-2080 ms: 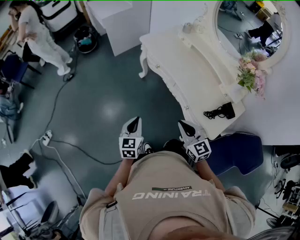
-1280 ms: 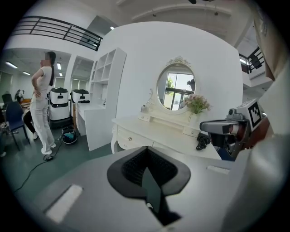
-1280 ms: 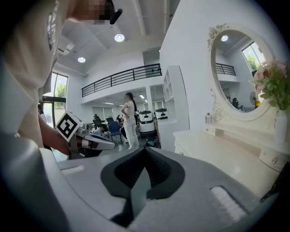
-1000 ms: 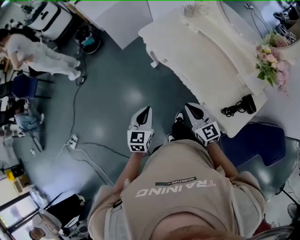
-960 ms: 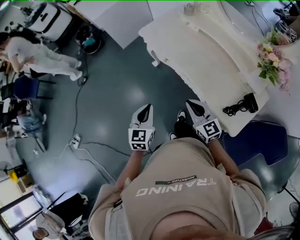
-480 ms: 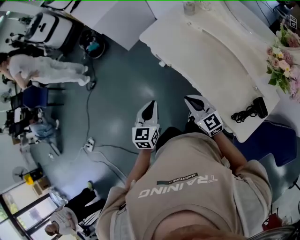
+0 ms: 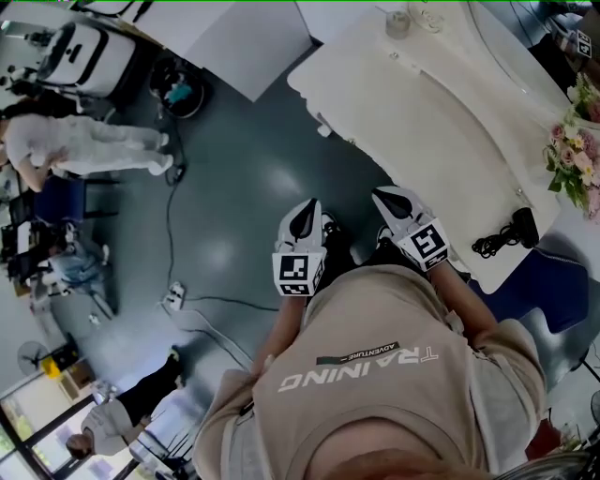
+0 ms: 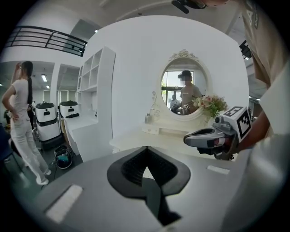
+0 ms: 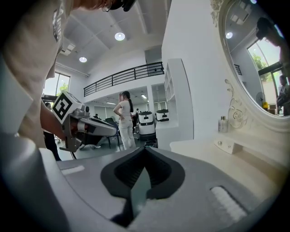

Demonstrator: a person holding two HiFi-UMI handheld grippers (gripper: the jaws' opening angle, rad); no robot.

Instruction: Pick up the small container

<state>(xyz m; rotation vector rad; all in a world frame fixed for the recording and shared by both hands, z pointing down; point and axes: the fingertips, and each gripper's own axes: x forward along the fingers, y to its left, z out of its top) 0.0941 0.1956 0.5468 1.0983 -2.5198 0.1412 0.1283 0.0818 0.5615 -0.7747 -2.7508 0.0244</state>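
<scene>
A small clear container (image 7: 398,24) stands on the shelf at the far end of the white dressing table (image 7: 441,122), with another small jar (image 7: 428,16) beside it. It shows as a little bottle (image 8: 147,118) in the left gripper view and again as a bottle (image 9: 222,123) in the right gripper view. My left gripper (image 7: 305,214) and right gripper (image 7: 386,199) are held side by side in front of the body, over the floor and well short of the container. Both are shut and hold nothing. Each also appears in the other's view: right gripper (image 8: 199,137), left gripper (image 9: 106,129).
An oval mirror (image 8: 186,93) tops the table. Flowers (image 7: 574,159) and a black corded device (image 7: 511,232) lie at its near end, with a blue stool (image 7: 548,295) below. A white cabinet (image 7: 253,37), floor cables (image 7: 187,300) and a person in white (image 7: 94,145) stand to the left.
The view has swung and moved along the dressing table, so the table's far end with the container now sits higher and nearer. Both grippers stay shut, held together before the body.
</scene>
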